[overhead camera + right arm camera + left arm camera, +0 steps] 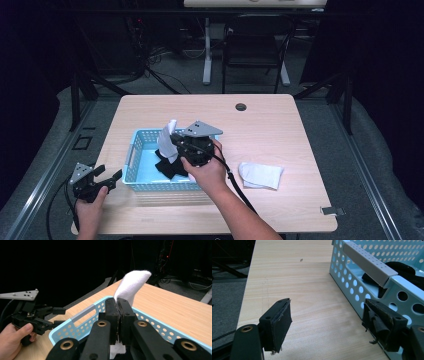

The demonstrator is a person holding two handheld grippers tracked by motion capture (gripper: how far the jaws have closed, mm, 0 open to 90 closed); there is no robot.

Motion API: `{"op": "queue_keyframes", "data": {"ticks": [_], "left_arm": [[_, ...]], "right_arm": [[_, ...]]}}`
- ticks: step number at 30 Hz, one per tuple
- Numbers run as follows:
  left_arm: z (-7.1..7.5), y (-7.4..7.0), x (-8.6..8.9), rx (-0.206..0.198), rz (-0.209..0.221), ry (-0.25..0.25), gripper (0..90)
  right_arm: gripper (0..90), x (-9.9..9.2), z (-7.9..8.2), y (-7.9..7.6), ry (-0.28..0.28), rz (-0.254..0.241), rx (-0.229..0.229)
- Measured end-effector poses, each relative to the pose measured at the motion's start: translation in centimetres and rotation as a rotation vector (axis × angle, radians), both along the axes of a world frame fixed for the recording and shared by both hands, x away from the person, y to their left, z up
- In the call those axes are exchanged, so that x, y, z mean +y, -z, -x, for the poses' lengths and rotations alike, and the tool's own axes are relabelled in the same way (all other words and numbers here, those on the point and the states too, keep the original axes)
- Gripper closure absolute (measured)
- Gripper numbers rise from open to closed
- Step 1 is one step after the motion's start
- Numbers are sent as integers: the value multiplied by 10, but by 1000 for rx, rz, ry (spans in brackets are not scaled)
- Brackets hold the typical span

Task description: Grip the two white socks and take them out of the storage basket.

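Clamping one white sock (167, 139) over the blue basket (131, 159), right gripper (119, 305); left gripper (327, 322) gapes empty; second white sock (260, 175) on table (280, 125).

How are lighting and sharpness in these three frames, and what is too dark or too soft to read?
High view: table evenly lit, surroundings dim, dark clothes in the basket merge into one blot. Left gripper view: wood grain sharp, the close fingers slightly soft. Right gripper view: background nearly black, the white sock bright and a little soft-edged, pinched by the right gripper; the left gripper sits dim at the side.
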State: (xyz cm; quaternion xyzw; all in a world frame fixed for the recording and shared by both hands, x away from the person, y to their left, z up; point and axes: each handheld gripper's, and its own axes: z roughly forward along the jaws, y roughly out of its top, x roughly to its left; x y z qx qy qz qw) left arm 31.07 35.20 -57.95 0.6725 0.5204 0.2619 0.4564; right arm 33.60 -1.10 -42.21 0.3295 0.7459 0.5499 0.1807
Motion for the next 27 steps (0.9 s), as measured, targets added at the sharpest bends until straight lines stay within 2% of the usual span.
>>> {"op": "queue_keyframes", "data": {"ticks": [10, 22, 27], "left_arm": [[0, 0, 0, 0, 0, -1, 231], [0, 0, 0, 1, -2, -1, 231], [0, 0, -1, -2, 0, -1, 231]], "right_arm": [[879, -23, 13, -14, 35, -49, -54], [879, -52, 24, -20, 80, -49, -73], [879, -72, 32, -21, 110, -45, -76]]}}
